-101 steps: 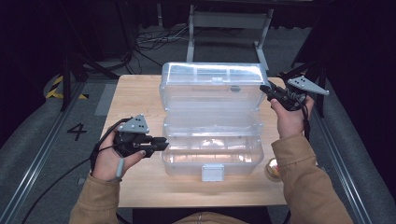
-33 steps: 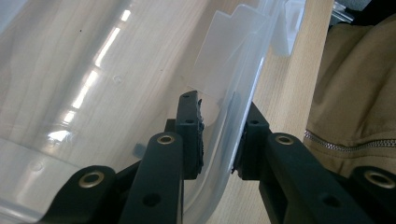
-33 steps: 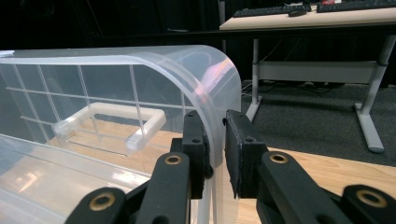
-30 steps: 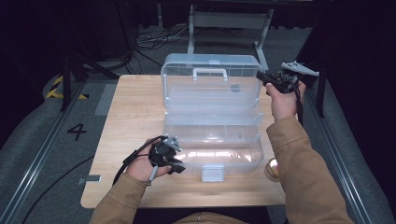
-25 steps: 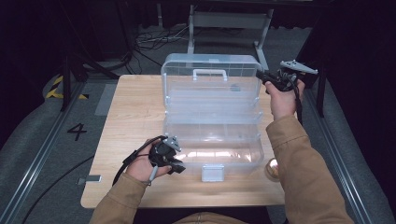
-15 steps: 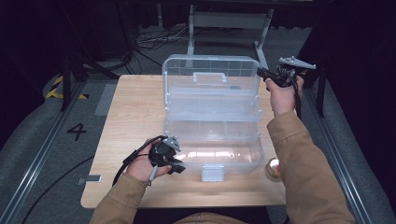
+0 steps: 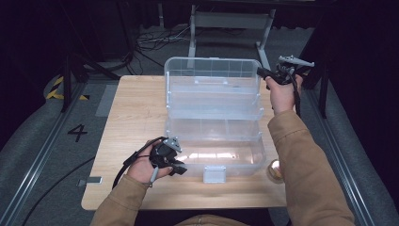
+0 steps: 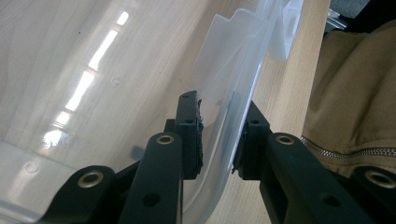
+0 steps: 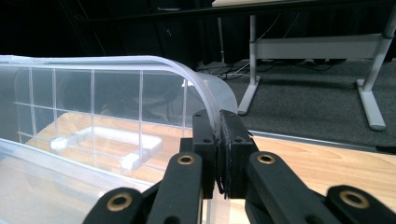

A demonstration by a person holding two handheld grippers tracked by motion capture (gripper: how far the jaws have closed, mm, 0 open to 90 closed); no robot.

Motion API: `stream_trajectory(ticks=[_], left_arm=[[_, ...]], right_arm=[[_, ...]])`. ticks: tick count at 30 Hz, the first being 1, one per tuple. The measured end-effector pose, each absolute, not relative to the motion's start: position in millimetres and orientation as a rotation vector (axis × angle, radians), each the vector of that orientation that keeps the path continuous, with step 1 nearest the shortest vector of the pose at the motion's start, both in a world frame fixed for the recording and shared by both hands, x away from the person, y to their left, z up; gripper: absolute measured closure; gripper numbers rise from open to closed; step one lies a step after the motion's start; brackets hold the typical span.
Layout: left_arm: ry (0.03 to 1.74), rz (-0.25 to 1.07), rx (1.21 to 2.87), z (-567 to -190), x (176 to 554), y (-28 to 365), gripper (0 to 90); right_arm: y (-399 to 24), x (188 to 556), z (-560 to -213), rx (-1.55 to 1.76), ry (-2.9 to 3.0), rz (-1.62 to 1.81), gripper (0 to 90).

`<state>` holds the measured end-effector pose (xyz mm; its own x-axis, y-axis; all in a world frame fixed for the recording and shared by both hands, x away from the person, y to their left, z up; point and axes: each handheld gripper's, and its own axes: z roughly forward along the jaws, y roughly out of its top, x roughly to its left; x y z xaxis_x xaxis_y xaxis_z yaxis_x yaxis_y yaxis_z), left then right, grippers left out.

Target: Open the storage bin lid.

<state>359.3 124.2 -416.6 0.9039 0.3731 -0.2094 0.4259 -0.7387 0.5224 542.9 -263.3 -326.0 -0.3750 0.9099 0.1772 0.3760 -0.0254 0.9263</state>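
box (image 7: 214, 127) — clear plastic, set mid-counter (image 7: 127, 108), lid (image 7: 211, 70) raised upright at the far side | left gripper (image 7: 176, 167) — front-left corner wall of box straddled, jaws partly closed | right gripper (image 7: 261, 71) — just closed, lid's right rim pinched

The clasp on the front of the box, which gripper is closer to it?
Left. The left gripper grips the box's front corner, beside the clasp. The right gripper pinches the lid at the far back.
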Motion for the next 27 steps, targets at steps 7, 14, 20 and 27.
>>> stream_trajectory(ticks=[7, 14, 20, 27], left_arm=[[0.574, -0.12, 2.482, -416.7, 359.3, 124.2, 75.3], [0.579, -0.122, 2.482, -416.6, 359.5, 123.9, 75.2], [0.587, -0.123, 2.475, -417.1, 358.9, 123.8, 75.0], [0.596, -0.123, 2.473, -417.1, 358.3, 123.7, 74.7]], right_arm=[[-262.8, 548.6, -326.9, 1.356, 1.774, 1.39, 86.6], [-263.1, 554.6, -329.6, 1.378, 1.782, 1.389, 86.5], [-263.3, 561.5, -334.6, 1.397, 1.784, 1.395, 86.5], [-262.6, 567.5, -338.8, 1.413, 1.786, 1.395, 86.3]])
